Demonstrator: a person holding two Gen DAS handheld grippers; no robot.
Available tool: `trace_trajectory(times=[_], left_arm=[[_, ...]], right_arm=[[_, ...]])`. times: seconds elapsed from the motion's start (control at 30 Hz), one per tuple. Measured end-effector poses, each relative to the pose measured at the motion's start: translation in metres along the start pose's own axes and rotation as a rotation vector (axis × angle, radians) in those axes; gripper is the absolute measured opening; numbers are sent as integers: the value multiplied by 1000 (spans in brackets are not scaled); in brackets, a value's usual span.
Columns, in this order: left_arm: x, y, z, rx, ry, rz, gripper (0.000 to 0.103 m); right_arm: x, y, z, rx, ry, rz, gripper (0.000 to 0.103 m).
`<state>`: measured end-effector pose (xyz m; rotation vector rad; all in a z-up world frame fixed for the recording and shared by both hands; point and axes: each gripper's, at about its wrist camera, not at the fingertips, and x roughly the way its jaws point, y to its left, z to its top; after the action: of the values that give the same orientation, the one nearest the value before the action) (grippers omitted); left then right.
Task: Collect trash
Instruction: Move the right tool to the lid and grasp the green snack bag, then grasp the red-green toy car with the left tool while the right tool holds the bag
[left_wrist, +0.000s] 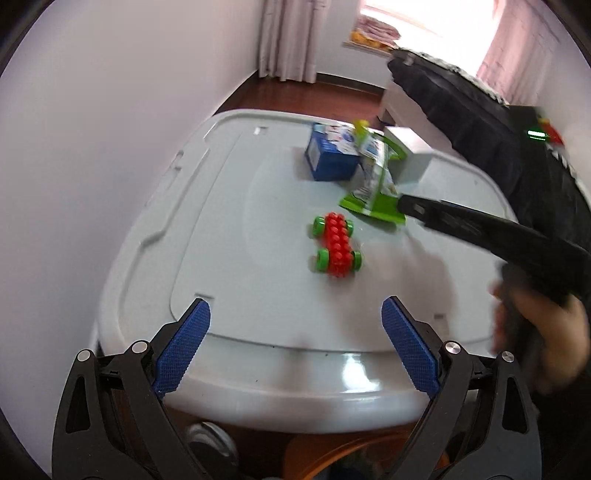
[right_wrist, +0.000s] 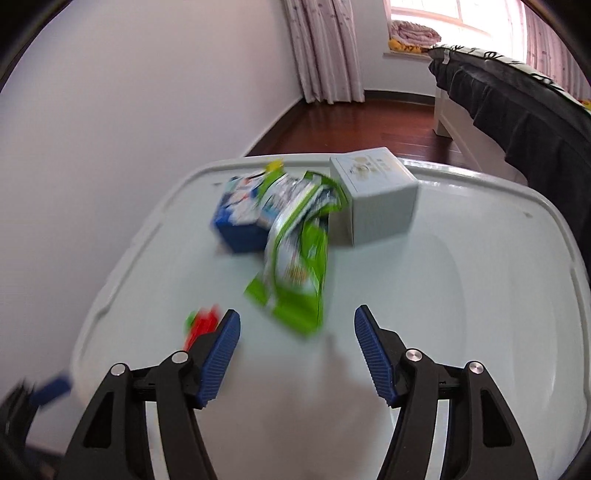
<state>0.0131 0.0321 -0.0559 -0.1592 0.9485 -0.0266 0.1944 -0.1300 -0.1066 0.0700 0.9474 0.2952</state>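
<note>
The left claw (left_wrist: 295, 317) stands wide apart with nothing between its blue pads (left_wrist: 183, 345), hanging over the near edge of a pale grey plastic lid that serves as the bench (left_wrist: 207, 221). Straight ahead of it, a little beyond the pads, a red studded toy car with green wheels (left_wrist: 337, 244) lies on the bench. Beyond the car and to the right lies a crumpled green and white snack wrapper (left_wrist: 373, 188), the trash here, leaning up between a blue carton (left_wrist: 330, 155) on its left and a grey box (left_wrist: 408, 155) on its right. From the right edge of this view a dark finger of the other tool reaches in, its tip close to the wrapper's near corner, with a blurred hand (left_wrist: 546, 339) gripping the handle. The right claw (right_wrist: 297, 321) is also apart, less widely, and grips nothing; its blue pads (right_wrist: 221, 362) hover above the bench (right_wrist: 498, 295). The wrapper (right_wrist: 295, 273) lies just ahead of the gap between them, untouched, with the blue carton (right_wrist: 240, 221) behind it to the left and the grey box (right_wrist: 376, 199) behind it to the right. The toy car (right_wrist: 201, 325) shows as a red and green blur just left of the left pad. Farther off are a wooden floor (right_wrist: 369, 125), curtains (right_wrist: 325, 51) and a bed with a dark cover (right_wrist: 517, 103).
</note>
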Motion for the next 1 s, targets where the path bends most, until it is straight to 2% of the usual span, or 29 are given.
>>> trace_trajectory(times=[0.13,0.3,0.37,0.4,0.47,0.53,0.63,0.73,0.83,1.0], left_arm=[[-2,5,4,19,-26,20,92],[1,14,4,-4,-14,14,92],[1,19,5,-22,-11,15,92],[2,20,6,-29,-11,15,92],[3,22,8,-52,-7,6,92],[4,22,10,-59,-5,-8,92],[7,16,12,-47,-1,-36,92],[16,3,22,-34,-7,-45,92],[33,-12,33,-18,-8,-49,91],[65,-34,44,9,6,-27,91]], right_arm=[[44,-7,28,67,48,-24,63],[70,-13,39,110,64,-18,64],[72,-12,41,89,53,-13,55],[73,-12,42,82,52,-8,42],[72,-14,41,90,57,13,40],[67,-13,38,81,44,26,32],[52,-12,30,55,31,55,25],[22,-15,21,23,-15,80,25],[-26,-33,4,42,-85,105,25],[-82,-58,-18,69,-144,131,25]])
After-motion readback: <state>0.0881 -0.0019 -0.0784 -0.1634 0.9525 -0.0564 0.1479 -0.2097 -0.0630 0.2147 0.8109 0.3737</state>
